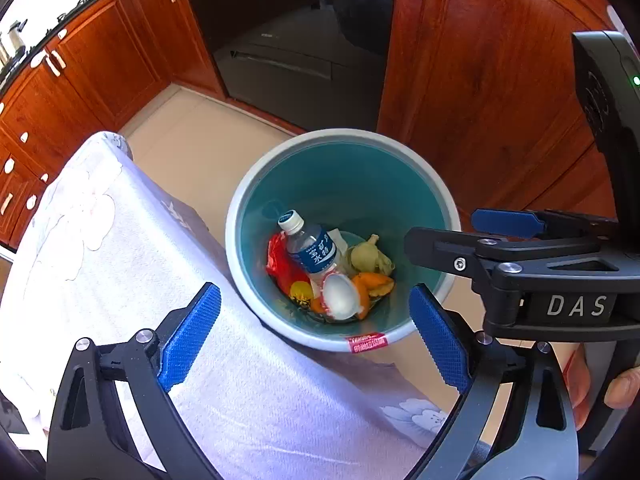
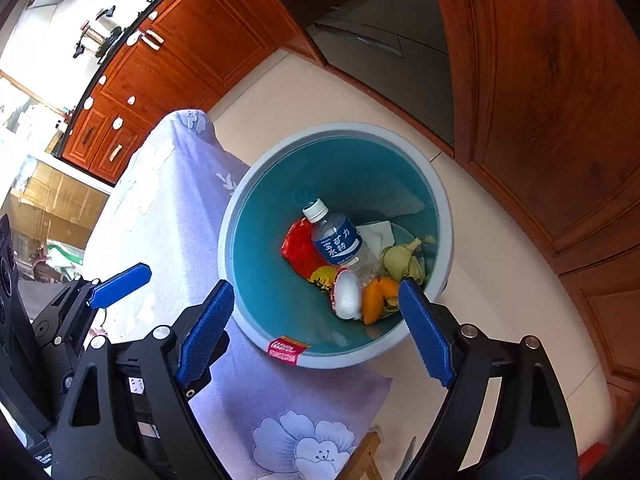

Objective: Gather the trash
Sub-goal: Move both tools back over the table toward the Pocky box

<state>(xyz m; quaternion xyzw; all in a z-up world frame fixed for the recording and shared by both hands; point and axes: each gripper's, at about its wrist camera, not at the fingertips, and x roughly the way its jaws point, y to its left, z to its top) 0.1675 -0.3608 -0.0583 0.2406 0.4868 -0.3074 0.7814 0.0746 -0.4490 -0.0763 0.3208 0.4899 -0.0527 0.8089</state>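
Both tools hang over the table edge, looking down into the bin. The left gripper has its blue pads spread wide with nothing between them, and the right gripper is equally wide and empty.

Just past the pads, the round teal trash bin stands on the tiled floor, right beside the table's floral tablecloth, which covers part of its near rim. At its bottom lie a blue-labelled water bottle, a red wrapper, a white plastic spoon, orange peel, and a pale green scrap, perhaps husk or peel.

The right wrist view shows crumpled white paper behind the bottle more plainly, and a wooden piece under the cloth. The left wrist view alone catches the right tool's side, marked "DAS", with the person's fingers on its handle.

Beyond stand reddish wooden cabinets and a dark oven.
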